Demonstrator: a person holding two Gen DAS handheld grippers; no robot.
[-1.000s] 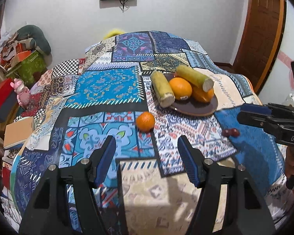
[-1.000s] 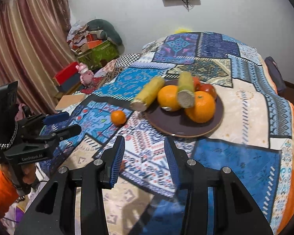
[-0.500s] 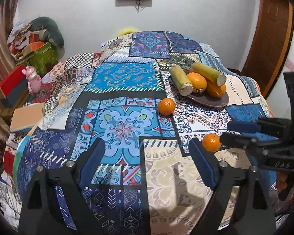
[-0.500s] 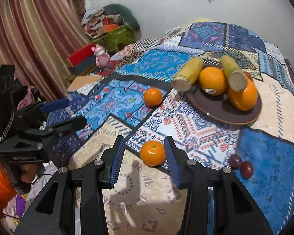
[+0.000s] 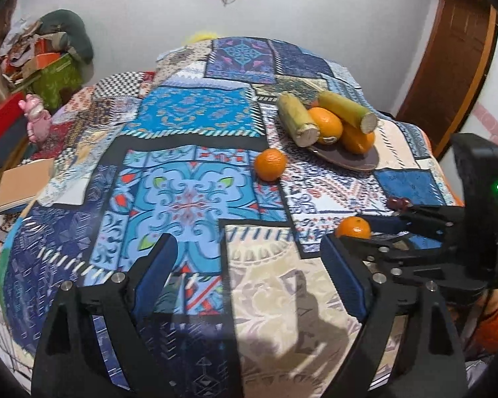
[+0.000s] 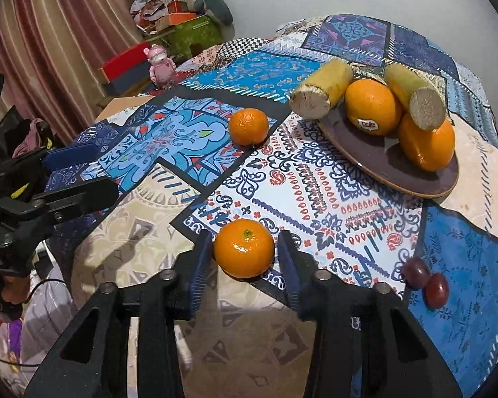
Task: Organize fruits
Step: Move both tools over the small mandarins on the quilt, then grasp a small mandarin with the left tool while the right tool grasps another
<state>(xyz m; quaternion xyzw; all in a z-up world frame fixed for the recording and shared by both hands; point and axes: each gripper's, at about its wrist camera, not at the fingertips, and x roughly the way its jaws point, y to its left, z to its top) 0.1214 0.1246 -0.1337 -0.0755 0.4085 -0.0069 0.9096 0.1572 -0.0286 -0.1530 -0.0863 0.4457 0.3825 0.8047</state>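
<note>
- The right gripper (image 6: 245,252) is sitting low over the patchwork cloth (image 6: 315,179), its jaws bracketing the near mandarin (image 6: 244,252)
- The blue pads (image 6: 201,265) are flanking that fruit on both sides, very close in; whether they are actually pressing the peel I cannot tell, so call it closing-range but unconfirmed
- That mandarin is resting on the cloth at the seam where the red-and-blue paisley patch is meeting the beige patch, near the front edge
- In the left wrist view the same mandarin (image 5: 353,228) is peeking out between the right gripper's fingers (image 5: 381,224) at the right side
- The left gripper (image 5: 249,265) is hanging spread wide over the cloth, nothing between its pads, jaws well apart
- A second mandarin (image 6: 248,126) is lying loose farther back on the cloth, just beside the brown plate (image 6: 398,172) but not on it
- The plate is carrying two large oranges (image 6: 372,106) and two cut yellow-green stalks (image 6: 322,91), the stalks leaning over the oranges
- Two dark red grapes (image 6: 426,280) are lying touching each other on the cloth to the right of the right gripper, at the border of a blue patch
- A pink toy figure (image 6: 161,64) is standing off past the cloth's far left edge
</note>
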